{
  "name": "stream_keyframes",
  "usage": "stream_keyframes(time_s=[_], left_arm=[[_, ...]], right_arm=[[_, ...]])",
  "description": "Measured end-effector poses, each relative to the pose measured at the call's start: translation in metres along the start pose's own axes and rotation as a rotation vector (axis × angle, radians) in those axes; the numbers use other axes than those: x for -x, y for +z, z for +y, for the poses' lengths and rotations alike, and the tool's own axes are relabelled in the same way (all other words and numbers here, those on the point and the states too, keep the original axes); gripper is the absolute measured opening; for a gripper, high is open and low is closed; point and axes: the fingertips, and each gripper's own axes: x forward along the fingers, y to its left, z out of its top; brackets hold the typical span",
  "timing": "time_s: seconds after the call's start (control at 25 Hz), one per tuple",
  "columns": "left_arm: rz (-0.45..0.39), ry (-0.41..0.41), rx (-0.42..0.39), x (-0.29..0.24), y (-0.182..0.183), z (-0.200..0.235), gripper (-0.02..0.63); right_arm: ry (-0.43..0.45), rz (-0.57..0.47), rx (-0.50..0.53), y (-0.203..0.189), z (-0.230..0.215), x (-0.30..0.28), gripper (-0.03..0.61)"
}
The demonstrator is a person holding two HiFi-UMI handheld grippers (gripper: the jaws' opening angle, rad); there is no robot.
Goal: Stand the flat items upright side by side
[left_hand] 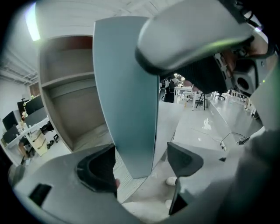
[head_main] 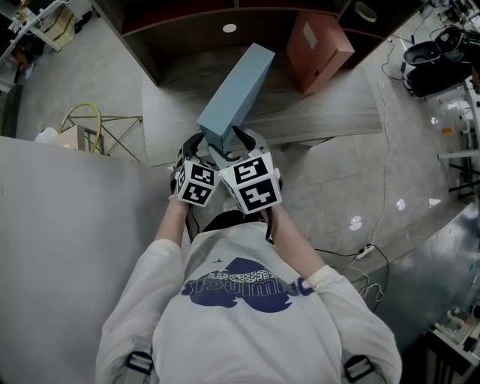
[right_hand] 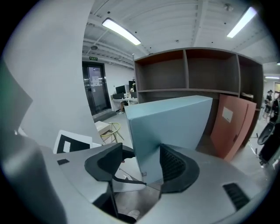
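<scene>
I hold a long, flat light-blue box [head_main: 234,94] in the air in front of the person, tilted, with its far end toward the shelf. Both grippers are at its near end. In the left gripper view the box [left_hand: 124,109] rises from between the jaws of my left gripper [left_hand: 140,164], whose left pad lies against its face. In the right gripper view my right gripper [right_hand: 142,164] has a pad on each side of the box's [right_hand: 170,127] lower corner. From the head view, the left gripper [head_main: 199,146] and right gripper [head_main: 241,139] sit side by side.
A salmon-pink flat box [head_main: 319,49] stands leaning in the brown open shelf [head_main: 187,22], also seen as the pink box [right_hand: 229,127]. A low wooden platform [head_main: 330,112] lies before the shelf. A yellow wire chair [head_main: 97,124] stands left; cables [head_main: 367,255] cross the floor on the right.
</scene>
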Motion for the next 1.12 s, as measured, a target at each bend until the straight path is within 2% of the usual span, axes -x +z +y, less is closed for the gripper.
stream_keyframes(time_s=[0.12,0.44,0.8,1.12], left_arm=[[-0.001,-0.019,0.000,0.001,0.001,-0.007,0.377],[-0.008,-0.075,-0.009,-0.011,0.011,-0.024,0.377],[-0.010,-0.177,0.006,-0.041,0.043,-0.046,0.377],[-0.006,-0.252,0.028,-0.072,0.074,-0.062,0.377]], right_arm=[[-0.010,0.014,0.020,-0.004,-0.010,0.000,0.228],[0.012,0.046,0.026,-0.009,-0.034,0.005,0.210],[-0.001,0.069,-0.064,-0.015,-0.080,0.017,0.193],[0.008,0.099,-0.084,-0.016,-0.127,0.026,0.182]])
